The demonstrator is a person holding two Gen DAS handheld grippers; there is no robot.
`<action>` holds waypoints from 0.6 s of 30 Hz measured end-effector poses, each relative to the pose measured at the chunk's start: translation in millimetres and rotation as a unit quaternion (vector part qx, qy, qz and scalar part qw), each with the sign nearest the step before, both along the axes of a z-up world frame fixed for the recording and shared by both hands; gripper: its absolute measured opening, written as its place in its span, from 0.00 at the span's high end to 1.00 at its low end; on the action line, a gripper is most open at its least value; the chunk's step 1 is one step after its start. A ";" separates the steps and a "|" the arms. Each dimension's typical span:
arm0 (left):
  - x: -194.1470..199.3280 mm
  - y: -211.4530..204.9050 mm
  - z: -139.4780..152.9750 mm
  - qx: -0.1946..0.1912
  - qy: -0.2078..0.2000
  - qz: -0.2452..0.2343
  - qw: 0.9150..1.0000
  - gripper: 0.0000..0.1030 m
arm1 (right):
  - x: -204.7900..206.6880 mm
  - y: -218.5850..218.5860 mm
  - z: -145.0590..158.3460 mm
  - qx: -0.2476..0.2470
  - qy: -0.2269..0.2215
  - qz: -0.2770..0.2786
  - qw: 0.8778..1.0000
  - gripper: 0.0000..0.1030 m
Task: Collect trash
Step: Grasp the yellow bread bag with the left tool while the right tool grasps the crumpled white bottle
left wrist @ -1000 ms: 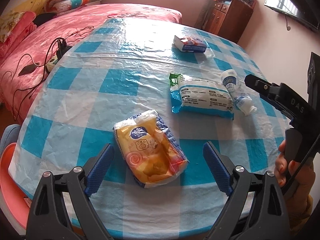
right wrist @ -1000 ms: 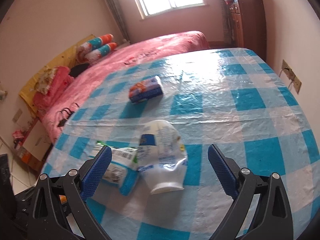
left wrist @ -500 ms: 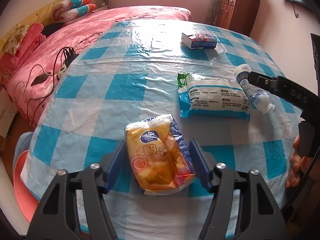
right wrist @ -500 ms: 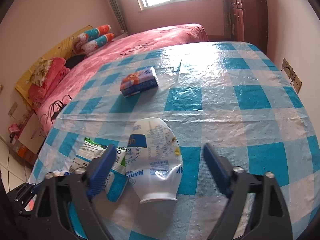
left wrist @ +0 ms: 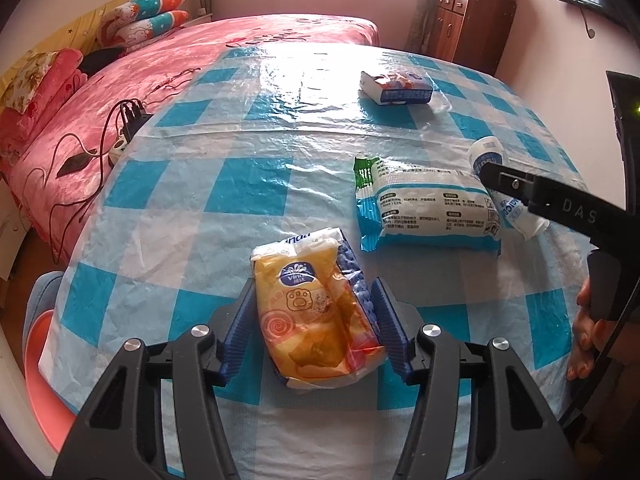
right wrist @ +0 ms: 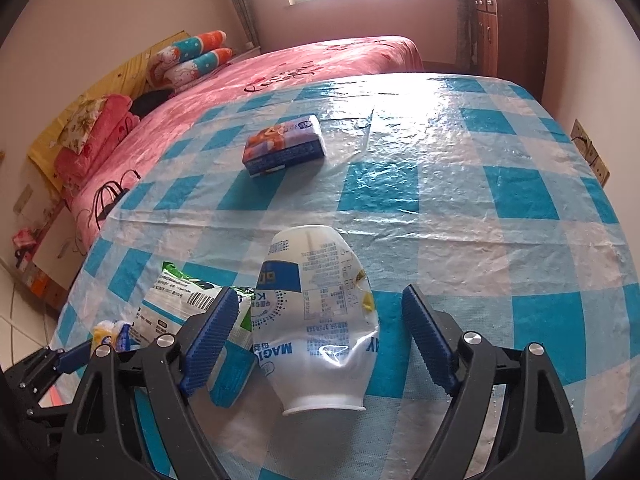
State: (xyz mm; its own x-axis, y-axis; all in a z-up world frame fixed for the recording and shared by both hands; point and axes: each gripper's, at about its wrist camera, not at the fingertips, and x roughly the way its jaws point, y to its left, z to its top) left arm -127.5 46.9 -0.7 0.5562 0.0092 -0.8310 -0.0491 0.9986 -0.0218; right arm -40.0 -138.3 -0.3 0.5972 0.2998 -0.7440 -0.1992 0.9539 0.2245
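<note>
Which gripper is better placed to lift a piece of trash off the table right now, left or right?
Left. The left gripper has its pads against both sides of the yellow tissue pack. The right gripper straddles the crushed white bottle, but with gaps on both sides.
</note>
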 end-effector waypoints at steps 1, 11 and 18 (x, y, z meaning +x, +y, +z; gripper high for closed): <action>0.4 0.6 0.2 -0.003 0.000 0.000 1.000 0.44 | -0.2 1.2 0.0 -0.005 0.000 0.001 1.000 0.19; 0.7 10.4 1.4 -0.038 -0.008 -0.012 0.999 0.47 | 2.1 2.2 -0.3 -0.040 -0.003 -0.001 0.999 0.40; -1.1 19.4 1.9 -0.063 -0.014 -0.015 0.998 0.50 | -0.3 -5.6 2.8 -0.013 -0.012 -0.004 1.000 0.40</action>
State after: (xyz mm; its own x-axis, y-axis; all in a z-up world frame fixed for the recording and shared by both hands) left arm -128.6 66.3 1.2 0.5780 -0.1125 -0.8083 -0.0158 0.9887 -0.1490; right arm -40.3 -144.0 2.5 0.6166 0.2757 -0.7375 -0.1974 0.9609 0.1942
